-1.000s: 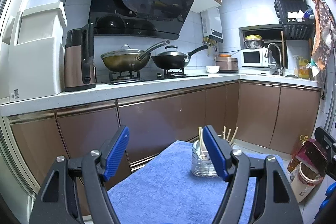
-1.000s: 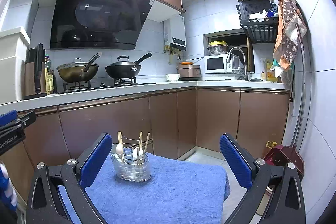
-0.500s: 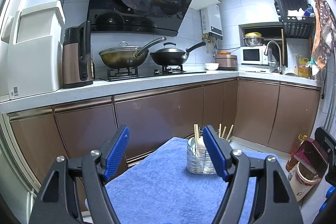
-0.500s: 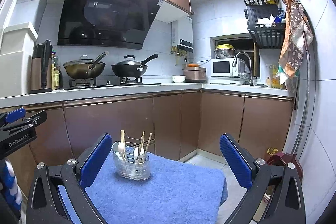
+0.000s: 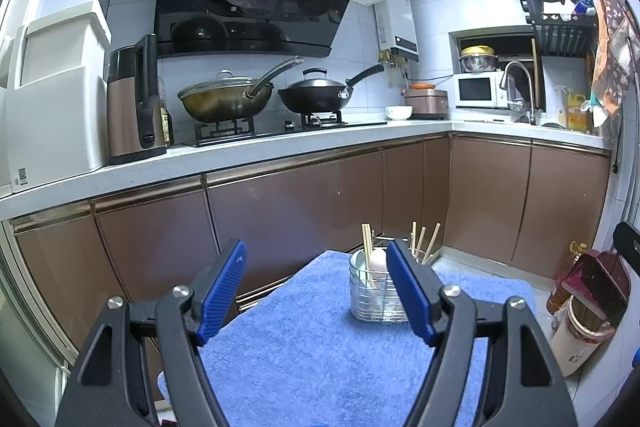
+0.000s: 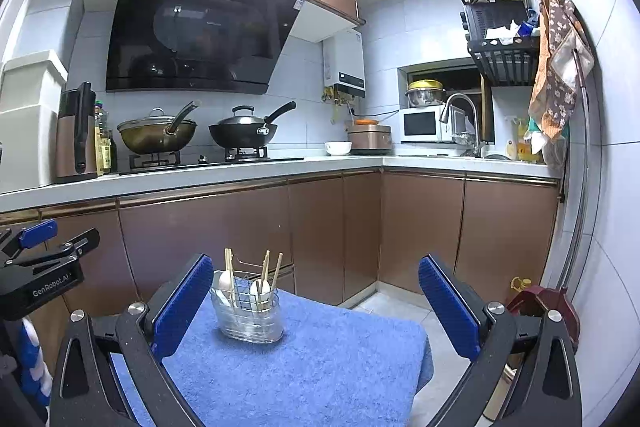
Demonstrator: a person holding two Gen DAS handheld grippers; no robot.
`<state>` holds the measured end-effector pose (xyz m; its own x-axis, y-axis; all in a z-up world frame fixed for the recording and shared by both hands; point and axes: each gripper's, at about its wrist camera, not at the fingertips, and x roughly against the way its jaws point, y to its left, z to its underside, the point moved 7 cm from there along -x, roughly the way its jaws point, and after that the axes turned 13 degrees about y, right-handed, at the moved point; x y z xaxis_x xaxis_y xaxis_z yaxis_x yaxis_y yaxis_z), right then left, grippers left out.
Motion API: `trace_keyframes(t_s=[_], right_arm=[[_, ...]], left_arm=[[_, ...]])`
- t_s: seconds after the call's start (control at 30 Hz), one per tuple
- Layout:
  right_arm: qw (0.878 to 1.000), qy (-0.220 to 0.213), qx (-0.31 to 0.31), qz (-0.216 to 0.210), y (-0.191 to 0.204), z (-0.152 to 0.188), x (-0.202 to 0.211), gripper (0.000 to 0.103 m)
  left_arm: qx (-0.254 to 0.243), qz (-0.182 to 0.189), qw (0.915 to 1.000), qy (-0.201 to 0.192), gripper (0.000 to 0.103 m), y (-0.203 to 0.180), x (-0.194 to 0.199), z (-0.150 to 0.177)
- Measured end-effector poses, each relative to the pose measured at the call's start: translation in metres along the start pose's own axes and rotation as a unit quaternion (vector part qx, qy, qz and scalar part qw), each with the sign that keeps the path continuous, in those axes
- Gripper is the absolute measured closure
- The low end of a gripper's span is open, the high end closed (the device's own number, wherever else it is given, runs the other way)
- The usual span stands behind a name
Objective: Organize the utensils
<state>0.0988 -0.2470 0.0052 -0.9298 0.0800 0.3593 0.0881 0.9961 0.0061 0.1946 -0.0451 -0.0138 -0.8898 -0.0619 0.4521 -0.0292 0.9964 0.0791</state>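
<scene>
Both your grippers are empty, jaws spread wide with nothing between the pads. The left gripper (image 5: 316,291) looks out over the blue towel (image 5: 304,347), and the holder (image 5: 374,287) sits ahead of it, just behind its right finger, which covers part of the holder's side. From the right gripper (image 6: 316,303) the same holder (image 6: 248,311) lies ahead and to the left, close by its left finger, with open towel stretching to the right.

Everything you need to sort appears to be in that holder already: chopsticks (image 6: 229,269) stand upright in it, leaning against the rim, and two white spoons (image 6: 225,283) rest bowl-up among them. No loose utensil shows on the towel in either view.

The wide jaws suit a reach: you seem to be lining up on the holder, probably to pull a piece out or regroup what is mixed inside. The clear wall will be slippery and the sticks are thin, so a pinch near the top ends looks safest. Your left gripper shows at the far left edge of the right view, level with the holder.
</scene>
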Motion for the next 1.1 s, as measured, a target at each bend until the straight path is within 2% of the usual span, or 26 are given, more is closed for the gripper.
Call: trace_keyframes(t_s=[0.4, 0.73, 1.1], right_arm=[[1.000, 0.011, 0.001, 0.003, -0.014, 0.006, -0.017, 0.000], [1.000, 0.011, -0.006, 0.011, -0.024, 0.007, -0.019, 0.000], [1.000, 0.003, -0.009, 0.017, -0.022, 0.004, -0.009, 0.000]], left_arm=[[0.012, -0.011, 0.9998, -0.012, 0.032, -0.009, -0.006, -0.007], [-0.016, -0.002, 0.9996, -0.022, 0.032, -0.024, -0.007, -0.010], [-0.019, 0.002, 0.9993, -0.032, 0.032, -0.016, 0.004, -0.018]])
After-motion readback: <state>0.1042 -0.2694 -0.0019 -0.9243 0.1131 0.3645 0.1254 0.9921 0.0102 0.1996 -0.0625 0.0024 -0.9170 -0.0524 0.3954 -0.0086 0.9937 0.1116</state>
